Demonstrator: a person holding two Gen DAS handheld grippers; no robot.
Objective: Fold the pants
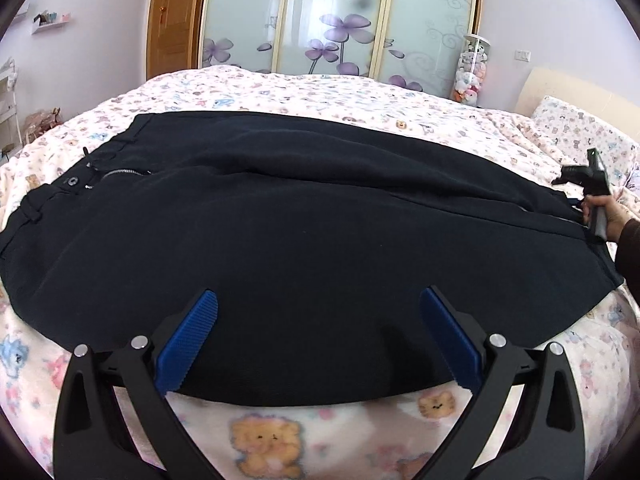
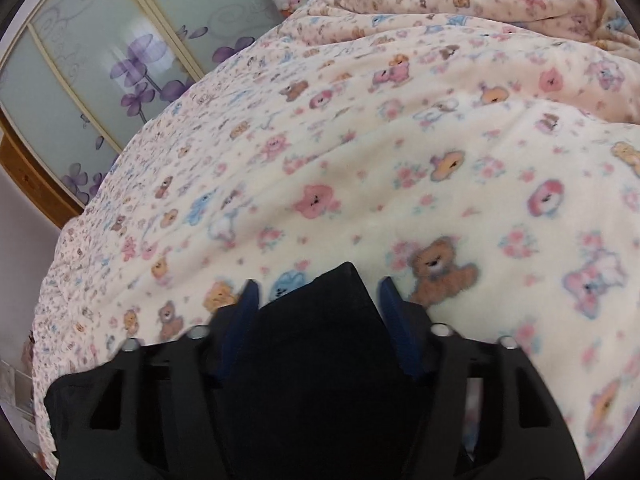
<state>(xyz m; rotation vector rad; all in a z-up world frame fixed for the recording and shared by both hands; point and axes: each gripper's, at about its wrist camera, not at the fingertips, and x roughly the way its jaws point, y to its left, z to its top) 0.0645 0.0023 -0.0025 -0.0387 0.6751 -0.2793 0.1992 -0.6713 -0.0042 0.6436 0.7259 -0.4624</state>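
Left wrist: my left gripper (image 1: 318,314) gapes wide over pants (image 1: 304,216) | right gripper (image 2: 318,300) half-wide, pads straddling hem, not pressing | bed (image 2: 360,168)

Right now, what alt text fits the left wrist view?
Dark pants lie spread flat across a teddy-bear print blanket, waistband and zipper at the left. The left gripper hangs open over their near edge, and a hand holds the right gripper at the far right leg end.
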